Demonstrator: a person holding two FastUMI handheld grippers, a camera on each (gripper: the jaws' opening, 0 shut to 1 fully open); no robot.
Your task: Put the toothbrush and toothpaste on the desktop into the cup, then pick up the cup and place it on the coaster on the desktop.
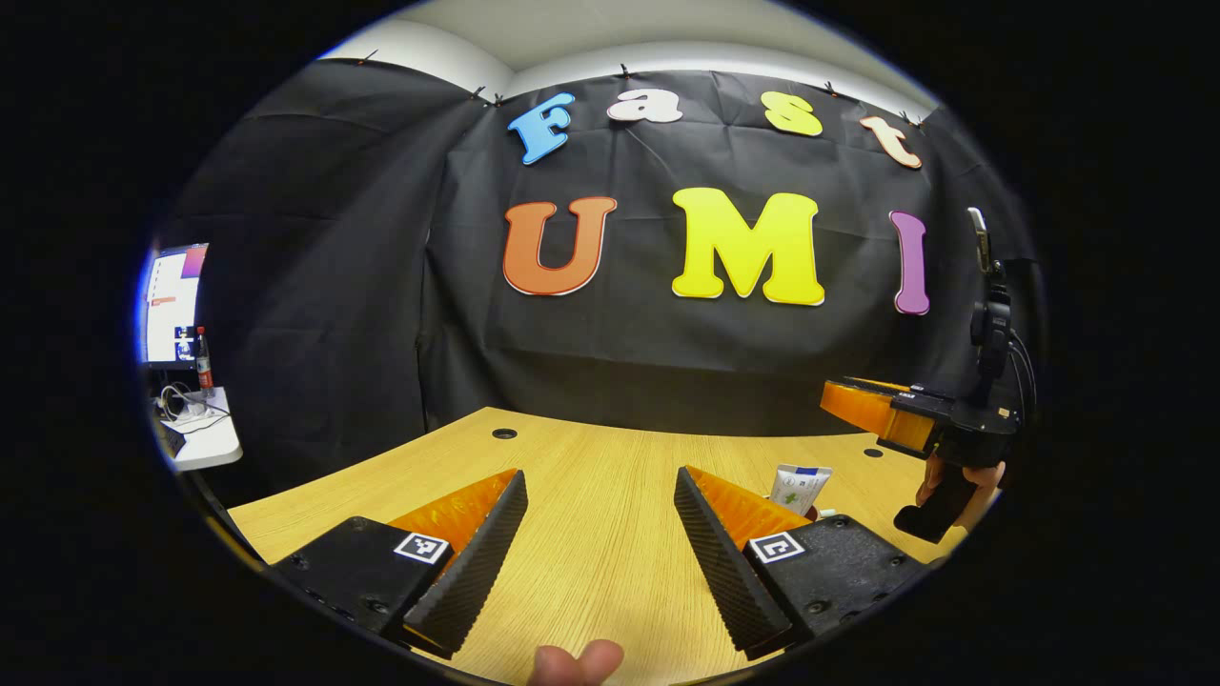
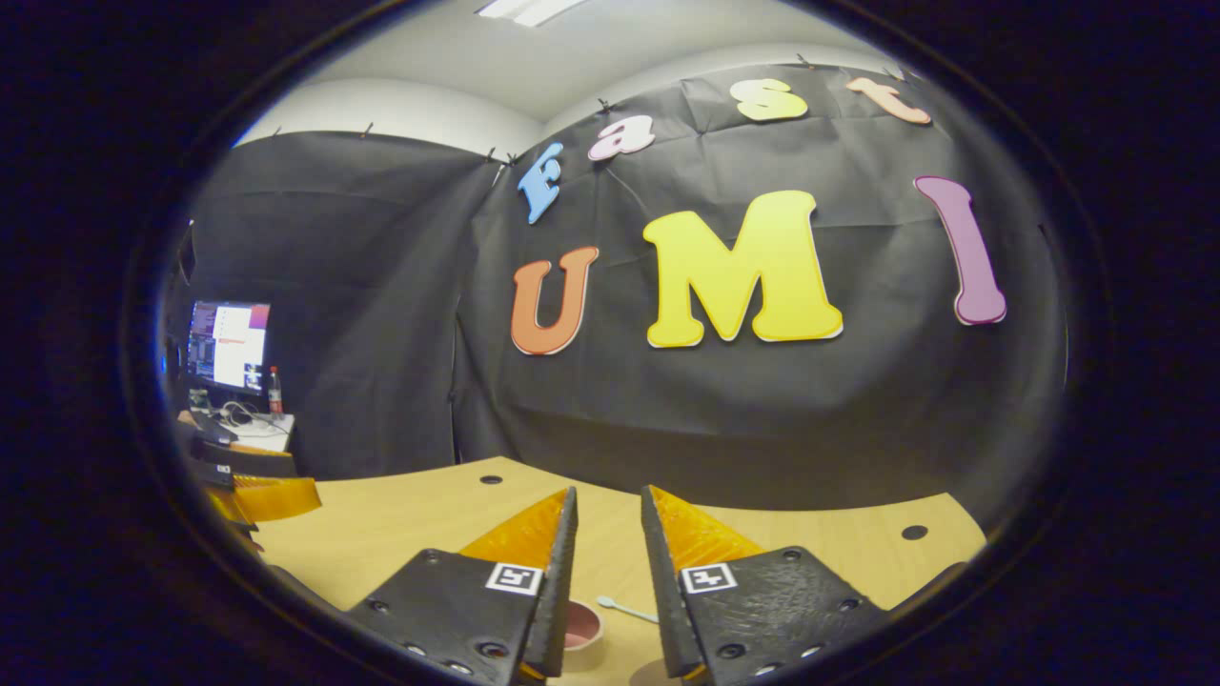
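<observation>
Left gripper (image 1: 600, 495): jaws wide apart, above desk (image 1: 591, 476). Toothpaste (image 1: 799, 486) just past its right finger. Right gripper (image 2: 607, 514): jaws narrowly apart, nothing between; cup (image 2: 583, 629) and toothbrush (image 2: 624, 608) below on desk.

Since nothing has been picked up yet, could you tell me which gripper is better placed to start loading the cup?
Probably the right gripper: the cup and toothbrush lie just below its narrowly parted, empty jaws. The left gripper, jaws wide, faces bare desk, with the toothpaste behind one finger.

Even overhead light, sharp focus, strong fisheye bending at edges.
</observation>
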